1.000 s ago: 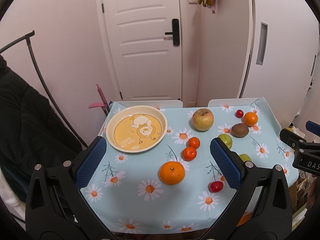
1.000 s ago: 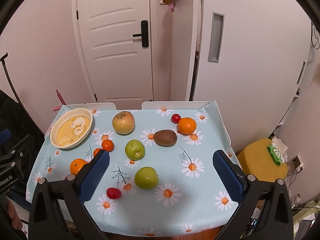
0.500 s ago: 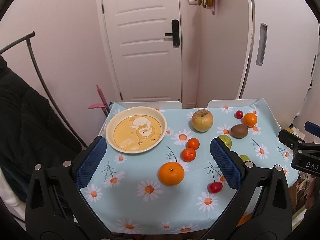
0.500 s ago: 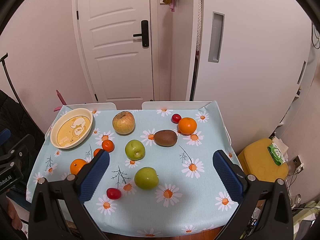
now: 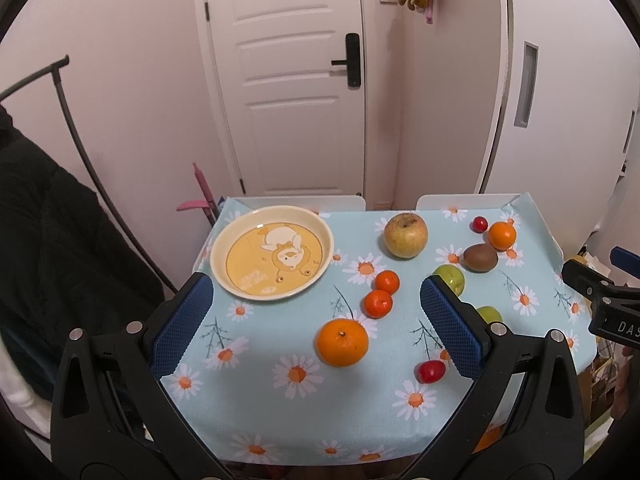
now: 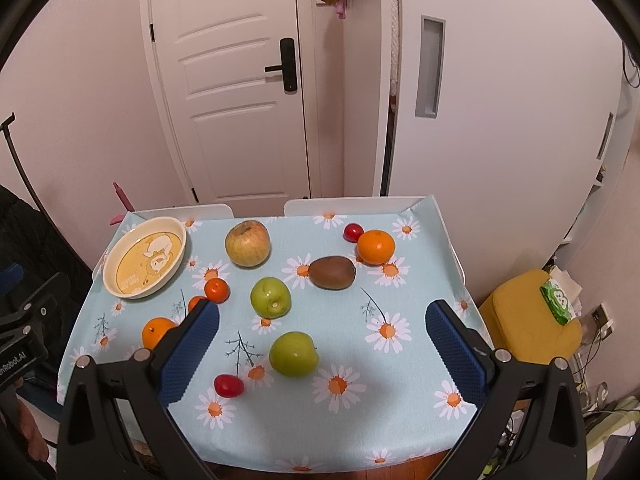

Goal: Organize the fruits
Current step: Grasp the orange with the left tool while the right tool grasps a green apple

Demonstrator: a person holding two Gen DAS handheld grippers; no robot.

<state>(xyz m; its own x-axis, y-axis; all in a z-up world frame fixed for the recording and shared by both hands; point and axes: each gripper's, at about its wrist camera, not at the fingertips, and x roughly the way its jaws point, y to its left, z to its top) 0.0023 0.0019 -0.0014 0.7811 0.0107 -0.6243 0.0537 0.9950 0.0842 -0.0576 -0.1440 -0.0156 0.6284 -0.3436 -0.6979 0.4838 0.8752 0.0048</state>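
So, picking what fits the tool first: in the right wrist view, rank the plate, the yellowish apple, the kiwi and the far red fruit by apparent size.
1. plate
2. yellowish apple
3. kiwi, near the apple's width but flatter
4. far red fruit

Cream plate (image 5: 272, 216) with yellow cartoon centre sits empty at table's far-left corner. Loose on the cloth: yellowish apple (image 6: 247, 243), two green apples (image 6: 270, 297) (image 6: 293, 354), kiwi (image 6: 332, 272), oranges, mandarins, red cherry tomatoes.
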